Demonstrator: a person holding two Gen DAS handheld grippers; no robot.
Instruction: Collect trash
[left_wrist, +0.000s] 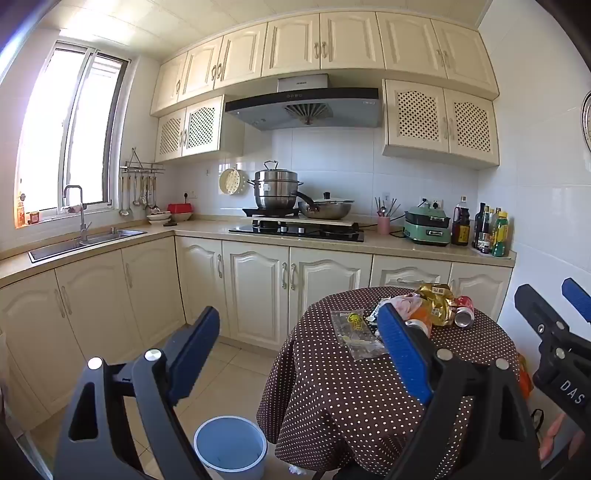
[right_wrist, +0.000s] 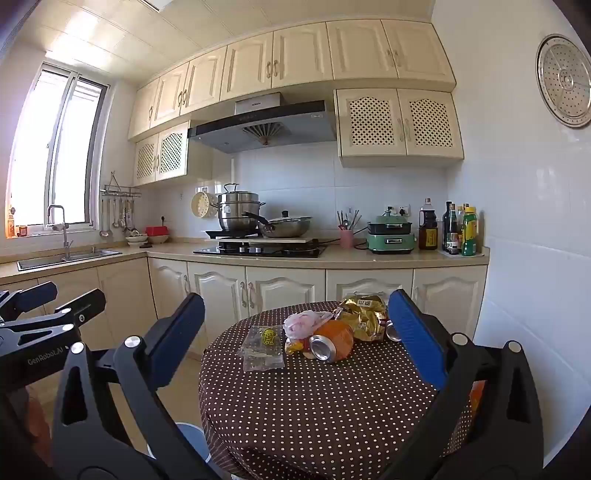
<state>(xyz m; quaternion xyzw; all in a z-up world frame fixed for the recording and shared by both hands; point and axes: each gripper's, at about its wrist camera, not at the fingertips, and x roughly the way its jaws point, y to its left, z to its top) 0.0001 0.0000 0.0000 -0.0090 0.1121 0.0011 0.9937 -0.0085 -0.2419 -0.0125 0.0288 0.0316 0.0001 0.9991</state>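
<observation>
A round table with a brown polka-dot cloth (right_wrist: 314, 402) holds a pile of trash: a clear plastic wrapper (right_wrist: 263, 348), a pink plastic bag (right_wrist: 303, 322), an orange can (right_wrist: 329, 344), a crumpled gold foil bag (right_wrist: 364, 315) and a red can (left_wrist: 464, 312), partly hidden in the right wrist view. My left gripper (left_wrist: 299, 354) is open and empty, left of the table, above a blue bin (left_wrist: 231, 445) on the floor. My right gripper (right_wrist: 295, 339) is open and empty, held short of the pile.
Cream kitchen cabinets (left_wrist: 255, 291) run along the back and left, with a sink (left_wrist: 85, 242), stove with pots (left_wrist: 295, 221), a green appliance (left_wrist: 426, 229) and bottles (left_wrist: 491, 232). A white tiled wall (right_wrist: 535, 258) stands right of the table.
</observation>
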